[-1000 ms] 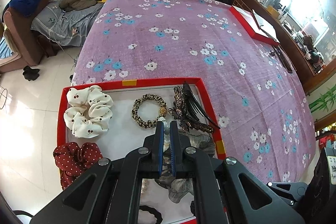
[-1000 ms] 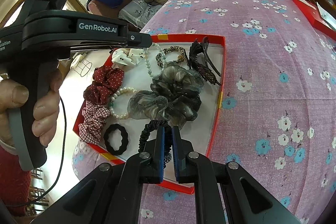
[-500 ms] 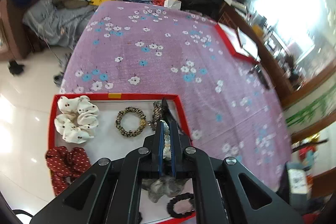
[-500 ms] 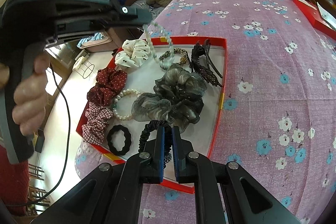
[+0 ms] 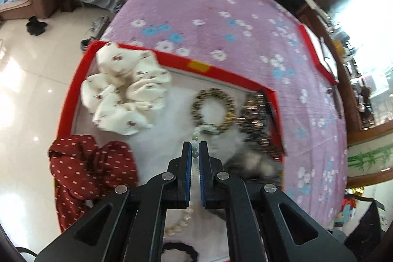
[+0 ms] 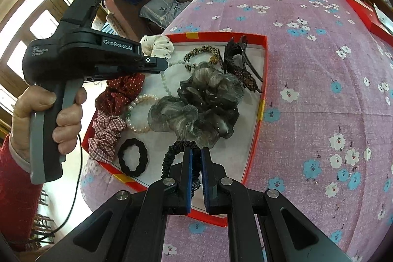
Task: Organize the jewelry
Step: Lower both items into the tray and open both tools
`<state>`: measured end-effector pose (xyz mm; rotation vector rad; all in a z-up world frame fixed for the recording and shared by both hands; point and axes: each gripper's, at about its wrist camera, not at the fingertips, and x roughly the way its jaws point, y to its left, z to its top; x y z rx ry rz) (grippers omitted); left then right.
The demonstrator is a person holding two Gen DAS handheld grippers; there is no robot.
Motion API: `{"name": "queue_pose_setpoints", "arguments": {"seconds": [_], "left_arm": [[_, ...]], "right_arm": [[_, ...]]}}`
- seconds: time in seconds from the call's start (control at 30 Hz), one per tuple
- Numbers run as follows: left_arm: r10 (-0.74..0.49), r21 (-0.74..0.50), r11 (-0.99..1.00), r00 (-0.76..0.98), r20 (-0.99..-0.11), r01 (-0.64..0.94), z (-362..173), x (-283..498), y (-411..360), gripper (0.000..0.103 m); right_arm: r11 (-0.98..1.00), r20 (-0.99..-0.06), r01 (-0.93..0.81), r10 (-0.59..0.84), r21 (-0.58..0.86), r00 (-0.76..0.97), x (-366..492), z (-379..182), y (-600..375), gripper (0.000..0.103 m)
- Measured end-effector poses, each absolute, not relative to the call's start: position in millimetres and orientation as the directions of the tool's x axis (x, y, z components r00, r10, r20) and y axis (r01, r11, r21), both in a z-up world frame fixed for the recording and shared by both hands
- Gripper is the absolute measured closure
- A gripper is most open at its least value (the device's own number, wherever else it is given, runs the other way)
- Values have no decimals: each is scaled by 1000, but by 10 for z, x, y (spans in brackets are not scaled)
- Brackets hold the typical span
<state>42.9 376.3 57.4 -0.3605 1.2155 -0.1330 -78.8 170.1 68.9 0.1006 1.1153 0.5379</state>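
Observation:
A red-rimmed tray (image 6: 264, 60) with a white lining lies on the flowered purple cloth. My left gripper (image 5: 194, 151) is shut on a strand of pale green beads (image 5: 205, 129), low over the tray near the leopard-print hair tie (image 5: 213, 110). In the right wrist view a hand holds the left gripper (image 6: 164, 64), and the bead strand (image 6: 165, 84) hangs from it onto the lining. My right gripper (image 6: 195, 154) is shut on a black ruffled hair tie (image 6: 169, 156) at the tray's near side.
In the tray lie a white scrunchie (image 6: 157, 46), a dark red dotted scrunchie (image 6: 122, 90), a checked scrunchie (image 6: 105, 137), a pearl bracelet (image 6: 140, 112), a black hair tie (image 6: 132, 160), a grey organza scrunchie (image 6: 201, 102) and dark claw clips (image 6: 240, 65). Another red box (image 6: 368, 14) sits far right.
The left gripper has come down toward the tray with the beads and rolled; the strand's lower end now rests on the lining. The right gripper has stayed put.

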Motion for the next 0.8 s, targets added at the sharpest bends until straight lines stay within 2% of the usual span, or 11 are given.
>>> {"name": "queue_pose_setpoints", "arguments": {"seconds": [0.23, 0.4, 0.6, 0.8], "left_arm": [[-94, -128, 989, 359, -928, -72, 490, 407, 3725, 98], [2, -13, 999, 381, -925, -37, 490, 349, 3615, 98], [41, 39, 999, 389, -920, -13, 498, 297, 3512, 98], [33, 40, 999, 383, -923, 11, 506, 280, 3421, 98]], "right_arm": [[867, -847, -406, 429, 288, 314, -765, 590, 1872, 95], [868, -860, -424, 407, 259, 308, -775, 542, 1930, 95], [872, -870, -427, 389, 241, 304, -790, 509, 1935, 94], [873, -872, -425, 385, 239, 302, -796, 507, 1902, 94]]}}
